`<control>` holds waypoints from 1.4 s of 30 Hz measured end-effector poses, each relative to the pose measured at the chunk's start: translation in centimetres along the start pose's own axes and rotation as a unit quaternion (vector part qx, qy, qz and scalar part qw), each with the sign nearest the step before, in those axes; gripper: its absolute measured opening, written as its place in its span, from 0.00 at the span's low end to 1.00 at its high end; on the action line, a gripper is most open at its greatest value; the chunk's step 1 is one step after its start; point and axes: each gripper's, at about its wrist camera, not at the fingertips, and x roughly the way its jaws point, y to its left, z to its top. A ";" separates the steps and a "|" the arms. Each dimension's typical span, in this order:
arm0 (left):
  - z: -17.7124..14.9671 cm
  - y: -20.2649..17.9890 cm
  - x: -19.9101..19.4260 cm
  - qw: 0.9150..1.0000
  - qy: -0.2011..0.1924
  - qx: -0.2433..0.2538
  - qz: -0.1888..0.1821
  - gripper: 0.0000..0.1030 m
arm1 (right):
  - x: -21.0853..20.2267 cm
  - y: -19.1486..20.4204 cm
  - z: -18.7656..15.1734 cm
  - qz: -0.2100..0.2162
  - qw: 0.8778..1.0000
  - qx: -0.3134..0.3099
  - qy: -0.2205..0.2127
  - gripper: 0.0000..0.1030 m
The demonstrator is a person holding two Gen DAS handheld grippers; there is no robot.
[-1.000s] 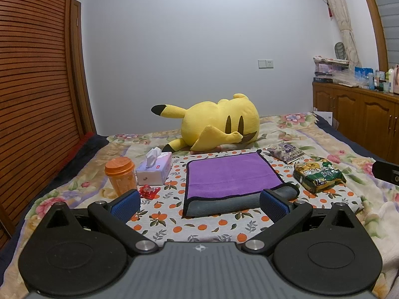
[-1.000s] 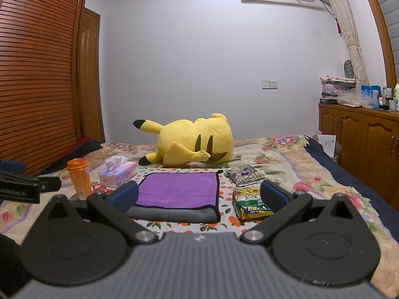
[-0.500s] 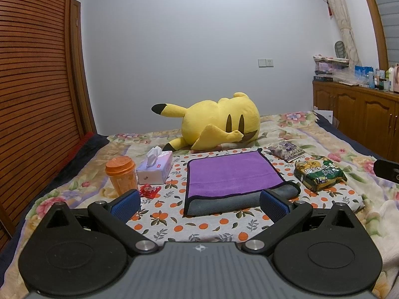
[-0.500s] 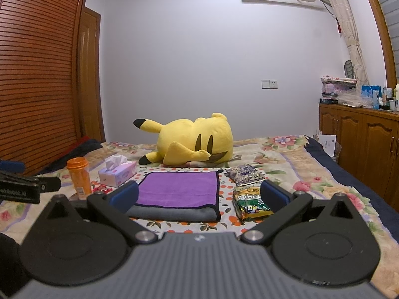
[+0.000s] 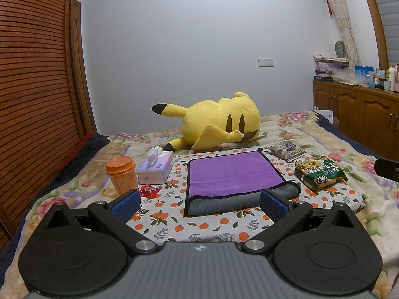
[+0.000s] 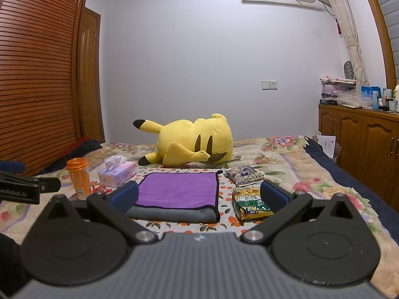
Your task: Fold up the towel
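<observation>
A purple towel [image 5: 232,172] with a grey underside and black trim lies folded on the orange-patterned cloth on the bed; its grey layer shows along the near edge. It also shows in the right wrist view [image 6: 178,189]. My left gripper [image 5: 199,203] is open and empty, held back just short of the towel's near edge. My right gripper [image 6: 199,195] is open and empty, also short of the towel. The left gripper's body shows at the left edge of the right wrist view [image 6: 22,189].
A yellow plush toy [image 5: 219,122] lies behind the towel. An orange cup [image 5: 122,174], a tissue box [image 5: 155,168] and a red wrapper [image 5: 149,189] sit to its left. Two snack bags [image 5: 319,172] lie to its right. A wooden cabinet [image 5: 356,117] stands far right.
Both grippers have drawn back slightly from the towel, so it looks a little farther away. Nothing on the bed has moved.
</observation>
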 end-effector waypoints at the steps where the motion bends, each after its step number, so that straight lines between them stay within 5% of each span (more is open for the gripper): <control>1: 0.0 0.0 0.0 1.000 0.000 0.000 0.000 1.00 | 0.0 0.0 0.0 0.000 1.000 0.000 0.000 1.00; 22: -0.2 -0.1 0.2 1.000 0.002 0.002 -0.001 1.00 | -0.1 -0.4 0.2 -0.001 1.000 0.000 0.003 1.00; 42: 0.0 1.7 4.5 0.999 0.047 0.000 -0.001 1.00 | 2.8 0.7 -0.6 0.007 0.998 -0.018 0.051 1.00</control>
